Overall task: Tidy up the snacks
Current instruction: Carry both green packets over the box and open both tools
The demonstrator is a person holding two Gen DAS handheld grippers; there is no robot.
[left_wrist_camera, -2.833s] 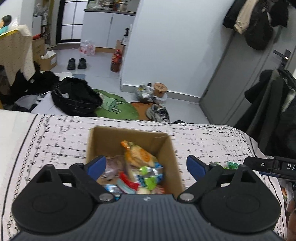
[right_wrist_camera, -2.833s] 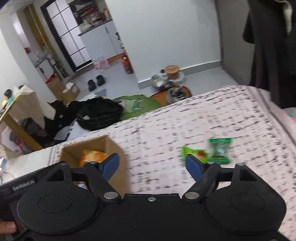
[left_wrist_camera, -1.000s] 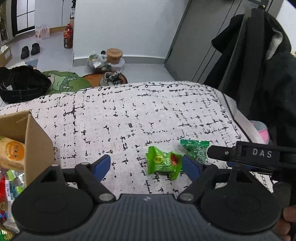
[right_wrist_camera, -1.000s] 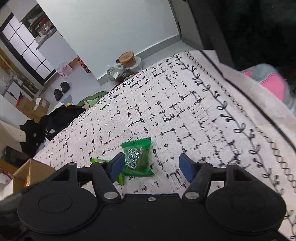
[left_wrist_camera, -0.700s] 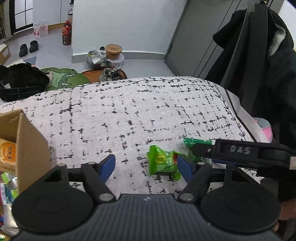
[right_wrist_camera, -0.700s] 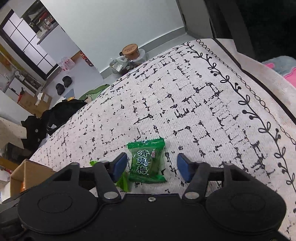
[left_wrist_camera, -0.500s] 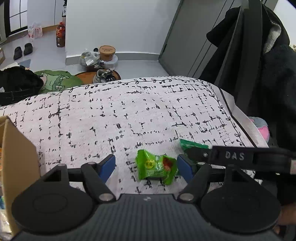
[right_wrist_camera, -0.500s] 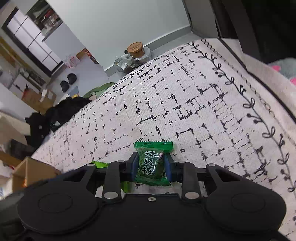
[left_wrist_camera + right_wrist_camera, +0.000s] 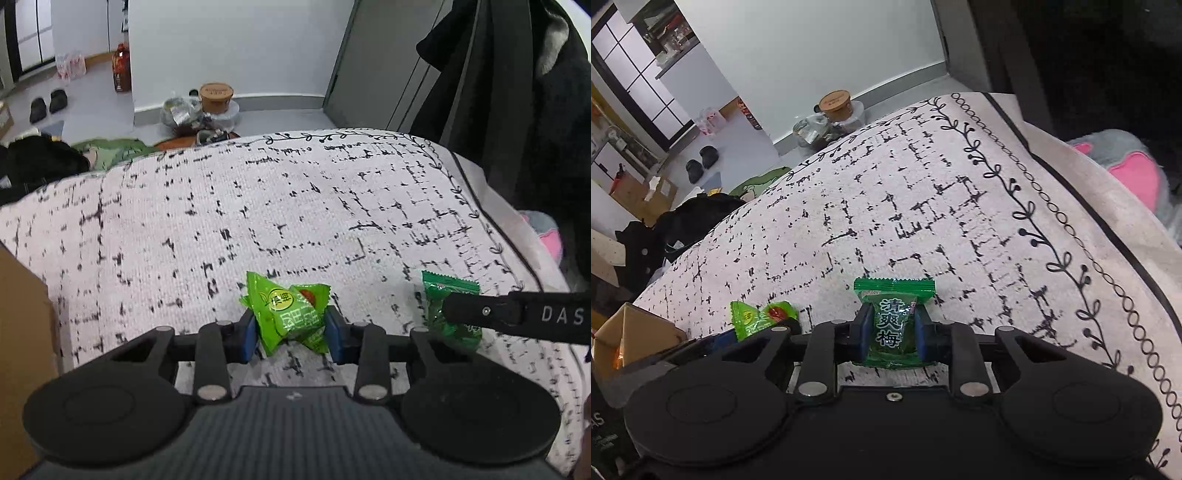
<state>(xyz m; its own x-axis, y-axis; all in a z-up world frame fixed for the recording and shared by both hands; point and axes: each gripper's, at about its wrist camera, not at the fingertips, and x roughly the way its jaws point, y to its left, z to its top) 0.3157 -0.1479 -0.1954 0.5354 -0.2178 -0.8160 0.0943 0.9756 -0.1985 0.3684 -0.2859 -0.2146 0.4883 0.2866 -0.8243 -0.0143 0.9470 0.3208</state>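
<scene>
left claw [image 9: 291,334] clamps light-green snack [image 9: 288,314]; right claw [image 9: 891,332] clamps dark-green candy [image 9: 892,325].

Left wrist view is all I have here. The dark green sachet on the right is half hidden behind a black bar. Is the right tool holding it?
Observer: Yes. In the right wrist view the right tool is shut on the dark green sachet with printed characters.
Operator: Is it held by its middle?
Observer: By its two side edges; its serrated top sticks out beyond the blue pads.
Operator: Can you see the box?
Observer: Yes. The brown cardboard box sits at far left, with something orange inside.
</scene>
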